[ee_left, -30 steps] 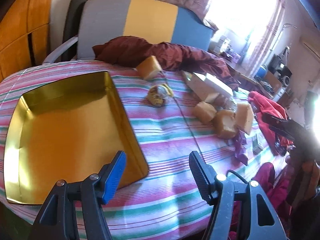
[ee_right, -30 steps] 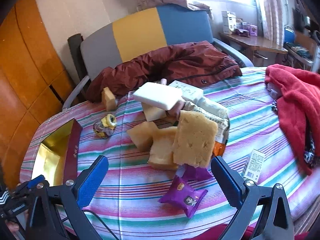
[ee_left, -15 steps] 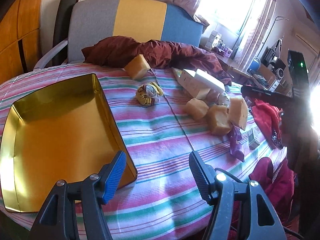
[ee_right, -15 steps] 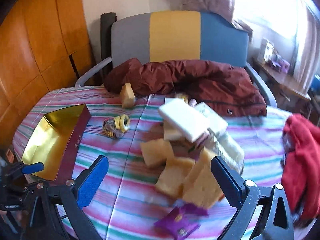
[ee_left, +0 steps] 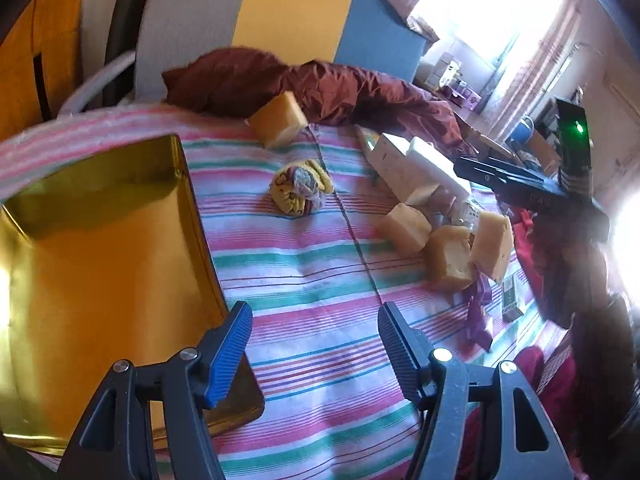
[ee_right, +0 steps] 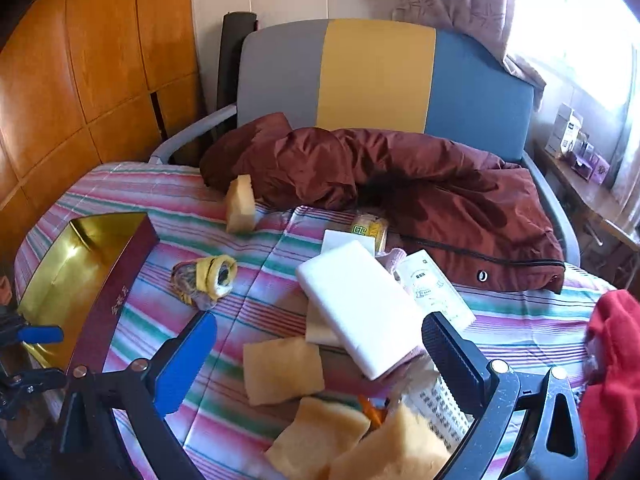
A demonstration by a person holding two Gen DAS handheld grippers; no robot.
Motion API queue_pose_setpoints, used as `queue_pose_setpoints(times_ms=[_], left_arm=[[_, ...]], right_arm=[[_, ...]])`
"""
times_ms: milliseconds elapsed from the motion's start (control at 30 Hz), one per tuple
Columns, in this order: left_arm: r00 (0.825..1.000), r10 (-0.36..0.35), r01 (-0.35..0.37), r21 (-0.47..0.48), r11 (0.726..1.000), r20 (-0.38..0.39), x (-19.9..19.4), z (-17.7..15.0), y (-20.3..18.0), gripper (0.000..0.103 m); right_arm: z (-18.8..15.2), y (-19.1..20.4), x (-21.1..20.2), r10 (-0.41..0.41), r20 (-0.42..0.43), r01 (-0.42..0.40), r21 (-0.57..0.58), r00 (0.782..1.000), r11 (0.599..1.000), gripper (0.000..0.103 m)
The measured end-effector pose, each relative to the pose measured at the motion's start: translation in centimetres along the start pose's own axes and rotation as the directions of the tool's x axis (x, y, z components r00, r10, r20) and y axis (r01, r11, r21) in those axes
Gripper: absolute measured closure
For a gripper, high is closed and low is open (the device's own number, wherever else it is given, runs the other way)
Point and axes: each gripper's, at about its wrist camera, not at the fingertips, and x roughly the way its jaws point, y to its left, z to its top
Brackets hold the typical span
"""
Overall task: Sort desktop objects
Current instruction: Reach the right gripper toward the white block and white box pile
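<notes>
Both claws apart, empty: left claw (ee_left: pixel 314 342) has gold tray (ee_left: pixel 80 264) at its left, right claw (ee_right: pixel 320 354) over sponge pile (ee_right: pixel 284 370).

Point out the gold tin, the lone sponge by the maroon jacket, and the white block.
gold tin (ee_left: pixel 100 264), left wrist view, bare inner floor.
lone sponge (ee_right: pixel 241 204), right wrist view, front face.
white block (ee_right: pixel 356 304), right wrist view, top face.

A lived-in home room. A striped cloth (ee_right: pixel 248 240) covers the table, centre frame; behind it stand a tricolour chair (ee_right: pixel 376 84), wood-panelled wall (ee_right: pixel 80 80) and curtained window (ee_right: pixel 580 20).
</notes>
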Motion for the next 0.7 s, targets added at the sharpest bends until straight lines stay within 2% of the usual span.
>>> queue_pose_setpoints(times_ms=[200,500,700], left_arm=[[0.999,0.039,-0.039,0.023,0.999,-0.003,0.8,2.1,-0.3,0.037],[1.0,0.012,-0.013,-0.047,0.999,-0.013,2.4,5.7,-0.1,0.037],[0.999,0.035,-0.036,-0.021,0.999,-0.023,3.7,6.5,-1.0,0.037]], right_arm=[[0.5,-0.6,1.2,0.01,0.02,-0.009,-0.02,1.0,1.0,0.0],[0.6,-2.4,2.6,0.073,0.057,-0.075,0.048,0.996,0.996,0.0],[0.2,-2.7,3.5,0.087,0.041,-0.089,0.05,0.995,0.995,0.0]])
